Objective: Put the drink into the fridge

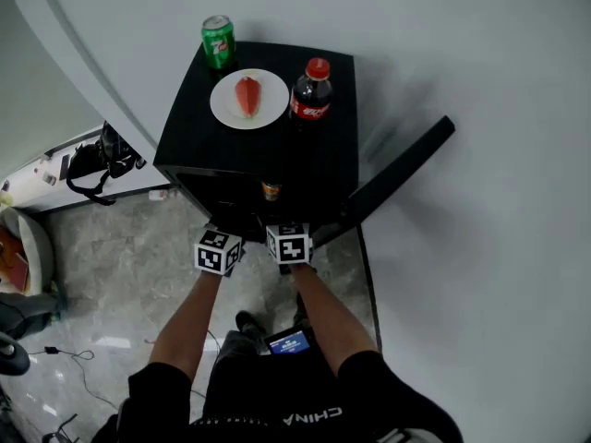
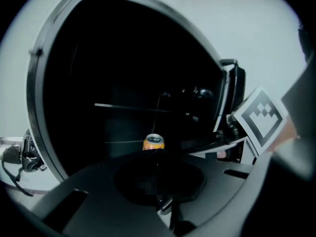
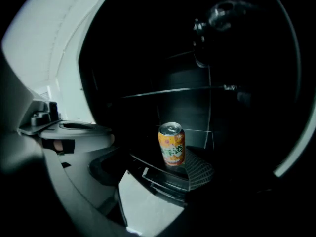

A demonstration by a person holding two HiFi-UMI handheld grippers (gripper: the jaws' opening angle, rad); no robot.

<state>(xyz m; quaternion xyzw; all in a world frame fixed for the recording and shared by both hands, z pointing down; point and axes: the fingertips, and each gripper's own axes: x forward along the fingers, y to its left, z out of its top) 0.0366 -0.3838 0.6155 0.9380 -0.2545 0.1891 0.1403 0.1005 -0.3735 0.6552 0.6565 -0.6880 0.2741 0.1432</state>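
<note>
1. The orange can [image 3: 171, 144] stands upright inside the dark fridge [image 1: 323, 155], at the centre of the right gripper view.
2. The right gripper [image 3: 160, 171] has its jaws apart and grips nothing. Its ribbed pad [image 3: 200, 169] sits just beside the can's base.
3. The left gripper [image 2: 158, 154], lower centre of its view, has its jaws together and empty, with the can beyond their tip.
4. On the fridge top, upper centre of the head view, stand 1 green can [image 1: 218, 41], 1 plate [image 1: 222, 104] with a red slice [image 1: 247, 95], and 1 cola bottle [image 1: 312, 90].
5. The door [image 1: 397, 169] hangs open toward the right.

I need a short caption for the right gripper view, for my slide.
Orange can stands upright inside the dark, open fridge.
</note>
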